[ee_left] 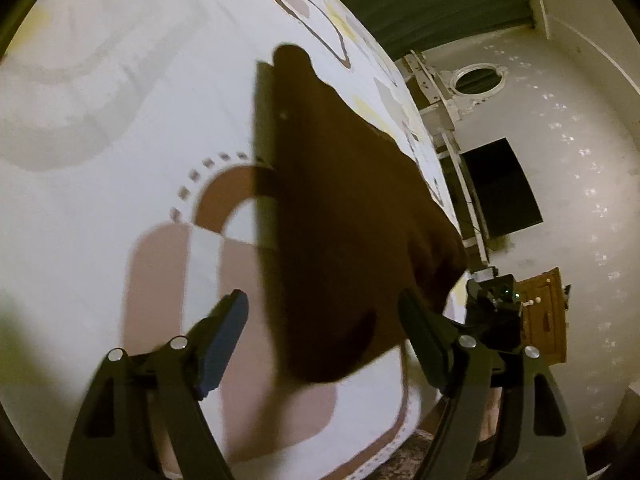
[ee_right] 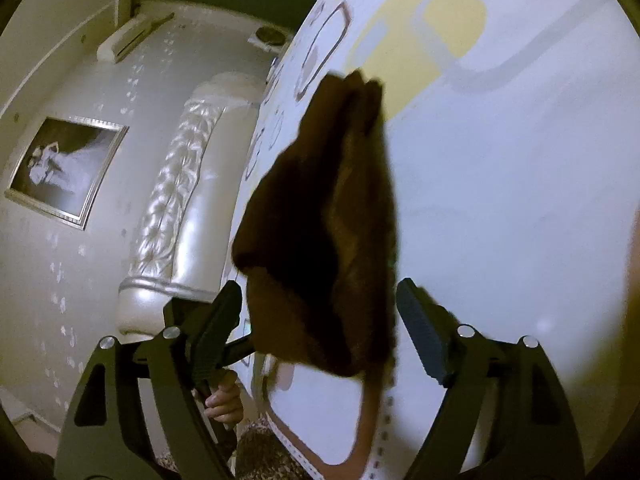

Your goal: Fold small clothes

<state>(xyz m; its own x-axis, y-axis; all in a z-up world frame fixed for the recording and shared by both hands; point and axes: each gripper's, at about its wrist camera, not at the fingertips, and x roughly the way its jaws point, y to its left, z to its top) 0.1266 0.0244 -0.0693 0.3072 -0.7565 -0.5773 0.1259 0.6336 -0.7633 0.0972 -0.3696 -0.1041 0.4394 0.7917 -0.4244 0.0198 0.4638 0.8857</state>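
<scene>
Plainly, the left gripper (ee_left: 322, 312) is standing wide apart over the patterned bedspread (ee_left: 120, 128), its jaws spread with nothing pinched between them; the blue pad (ee_left: 224, 344) on one finger is facing inward and pressing on nothing. A dark brown garment (ee_left: 340, 208) is lying on the bedspread close to the bed's edge, its near end reaching between the two fingers without either one clamping it. From the other side, the right gripper (ee_right: 320, 308) is likewise gaping, and the same brown garment (ee_right: 324, 232) is lying bunched and folded just ahead of its fingertips, its near end sitting between the fingers, which are not pressing on it. A hand (ee_right: 224, 400) is showing below, wrapped around the other gripper's handle, beside the padded headboard (ee_right: 180, 200).
</scene>
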